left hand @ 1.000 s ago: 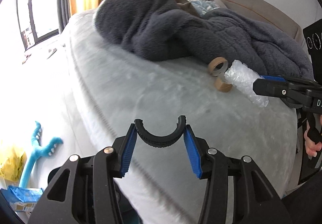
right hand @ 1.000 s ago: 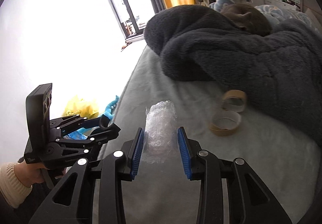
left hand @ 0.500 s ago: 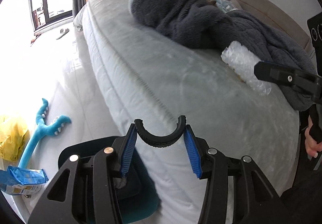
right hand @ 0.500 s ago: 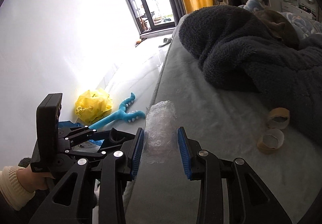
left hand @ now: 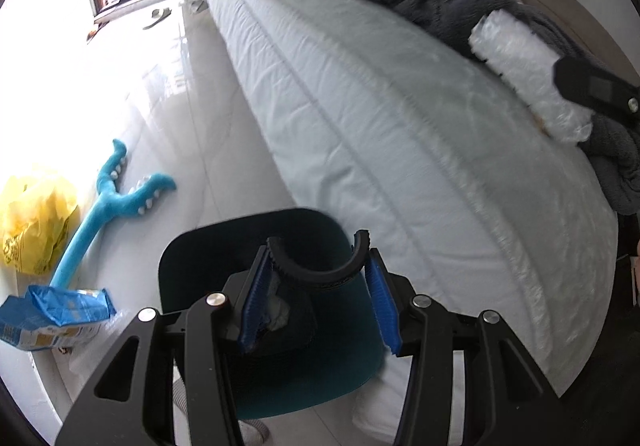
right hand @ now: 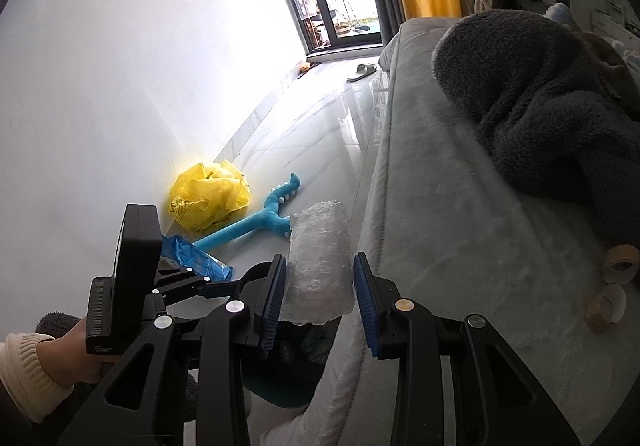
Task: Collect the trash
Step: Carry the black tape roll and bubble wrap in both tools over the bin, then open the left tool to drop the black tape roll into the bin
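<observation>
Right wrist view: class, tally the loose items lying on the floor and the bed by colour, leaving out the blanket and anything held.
Yellow: 1, the plastic bag
Blue: 2, the plush toy and the packet
Brown: 2, the tape rolls
Pale: 1, the slipper
Total: 6

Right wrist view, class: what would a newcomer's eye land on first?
The roll of bubble wrap clamped in the right gripper, at the bed's edge. Then the crumpled yellow plastic bag by the white wall, with the blue plush toy lying on the floor beside it.
</observation>
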Demonstrator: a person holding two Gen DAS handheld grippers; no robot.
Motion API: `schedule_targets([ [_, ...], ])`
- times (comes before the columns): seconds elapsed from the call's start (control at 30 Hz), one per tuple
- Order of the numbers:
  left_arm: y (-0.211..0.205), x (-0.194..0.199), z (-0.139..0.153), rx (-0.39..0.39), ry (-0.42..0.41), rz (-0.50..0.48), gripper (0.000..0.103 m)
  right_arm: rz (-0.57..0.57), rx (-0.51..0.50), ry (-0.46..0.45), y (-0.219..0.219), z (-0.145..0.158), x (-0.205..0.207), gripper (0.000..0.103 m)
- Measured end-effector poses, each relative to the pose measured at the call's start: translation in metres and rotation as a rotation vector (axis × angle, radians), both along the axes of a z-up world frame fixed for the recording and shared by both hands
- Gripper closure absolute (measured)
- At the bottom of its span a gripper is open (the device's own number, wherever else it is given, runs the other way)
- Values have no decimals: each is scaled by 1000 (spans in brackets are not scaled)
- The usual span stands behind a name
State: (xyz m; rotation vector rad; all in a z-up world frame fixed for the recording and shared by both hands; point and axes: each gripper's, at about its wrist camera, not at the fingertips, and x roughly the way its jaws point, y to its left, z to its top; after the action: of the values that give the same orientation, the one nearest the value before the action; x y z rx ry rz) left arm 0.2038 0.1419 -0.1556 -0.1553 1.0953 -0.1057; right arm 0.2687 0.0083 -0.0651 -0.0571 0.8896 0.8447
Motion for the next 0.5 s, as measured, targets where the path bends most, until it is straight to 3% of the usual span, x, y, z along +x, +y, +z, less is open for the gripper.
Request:
schedule_targets([
  [0.2,28,-9,-29,-52,125,39,52,31,-28,15,31,-10,-4,68],
  [0.4,43,-15,-44,-54,184,58,52,56,-45,33,56,-20,-4,68],
  [0.5,52,-17,-50,-57,213,71,43,61,-54,45,66,-24,-5,68],
])
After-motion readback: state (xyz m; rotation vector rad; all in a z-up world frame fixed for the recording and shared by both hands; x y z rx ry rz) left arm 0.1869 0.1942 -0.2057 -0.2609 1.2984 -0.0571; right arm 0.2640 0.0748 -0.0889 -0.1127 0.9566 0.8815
